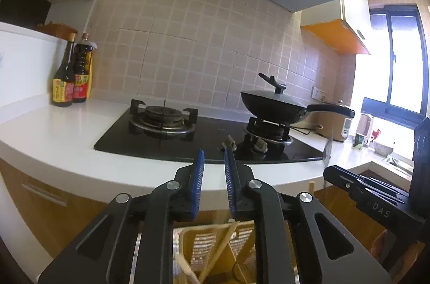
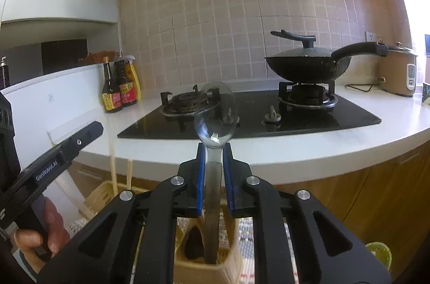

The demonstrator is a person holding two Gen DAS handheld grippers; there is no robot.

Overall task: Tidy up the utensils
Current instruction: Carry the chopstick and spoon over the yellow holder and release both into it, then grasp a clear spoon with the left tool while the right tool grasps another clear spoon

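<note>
Clamped between the blue pads of the right tongs (image 2: 214,149) is a metal spoon (image 2: 215,117), bowl up and handle running down between the arms toward a pale slatted utensil holder (image 2: 204,263) that sits below the counter (image 2: 322,152) edge. The spoon's handle end appears to reach into the holder's mouth, beside a dark compartment opening; whether it touches bottom cannot be told.

In the left wrist view, the left tongs (image 1: 214,160) stand slightly parted with nothing between the pads — released. Beneath them a pair of pale chopsticks (image 1: 220,249) leans inside the same holder, so that deposit looks finished.

The step in hand is judged to be lowering the spoon into the holder. The next move calls for keeping the handle lined up with one compartment, sinking it until it is supported, then easing the right pads apart — too early and the spoon could tip out over the rim. Hob (image 2: 250,122), lidded wok (image 2: 306,66) and sauce bottles (image 2: 121,85) sit well apart from this.
</note>
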